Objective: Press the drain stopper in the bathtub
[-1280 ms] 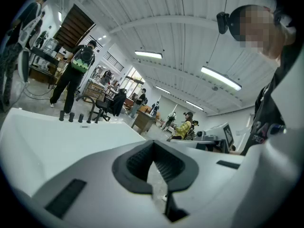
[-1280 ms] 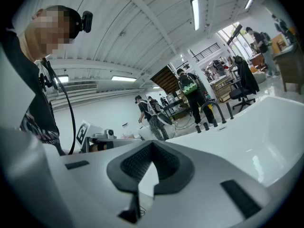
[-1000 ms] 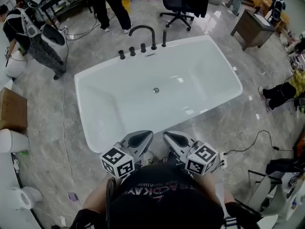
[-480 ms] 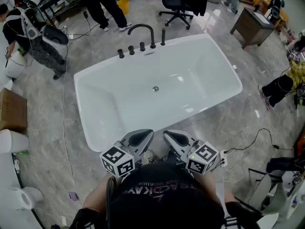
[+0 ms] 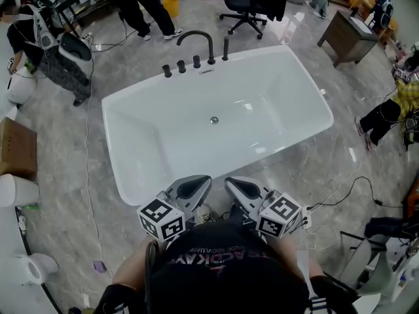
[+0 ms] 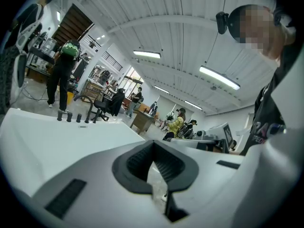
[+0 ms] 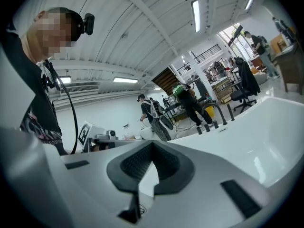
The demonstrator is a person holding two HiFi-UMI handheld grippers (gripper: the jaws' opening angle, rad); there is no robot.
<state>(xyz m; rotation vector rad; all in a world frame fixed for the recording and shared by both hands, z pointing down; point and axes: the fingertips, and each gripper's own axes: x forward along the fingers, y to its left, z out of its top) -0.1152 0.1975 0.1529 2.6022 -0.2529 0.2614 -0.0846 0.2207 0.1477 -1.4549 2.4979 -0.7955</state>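
Note:
The white bathtub (image 5: 134, 175) fills the middle of the head view, and its small round metal drain stopper (image 5: 214, 120) lies in the middle of the tub floor. A black arched faucet (image 5: 196, 41) with several knobs stands on the far rim. My left gripper (image 5: 196, 184) and right gripper (image 5: 237, 185) hang side by side over the near rim, close to my body and far from the stopper. Both are shut with nothing in them. The left gripper (image 6: 153, 163) looks across the tub's rim (image 6: 57, 141). The right gripper (image 7: 151, 167) sees the tub's rim (image 7: 266, 127) and the faucet (image 7: 216, 110).
Grey marble floor surrounds the tub. A black office chair (image 5: 245, 8) and a standing person (image 5: 147, 8) are behind it, and a wooden cabinet (image 5: 347, 38) stands at back right. People are at far left (image 5: 52, 44) and right (image 5: 393, 120). Cables (image 5: 347, 188) trail at right, a cardboard box (image 5: 16, 149) at left.
Both grippers stay where they were, shut. The person behind the tub has stepped a little; the view has shifted only slightly.

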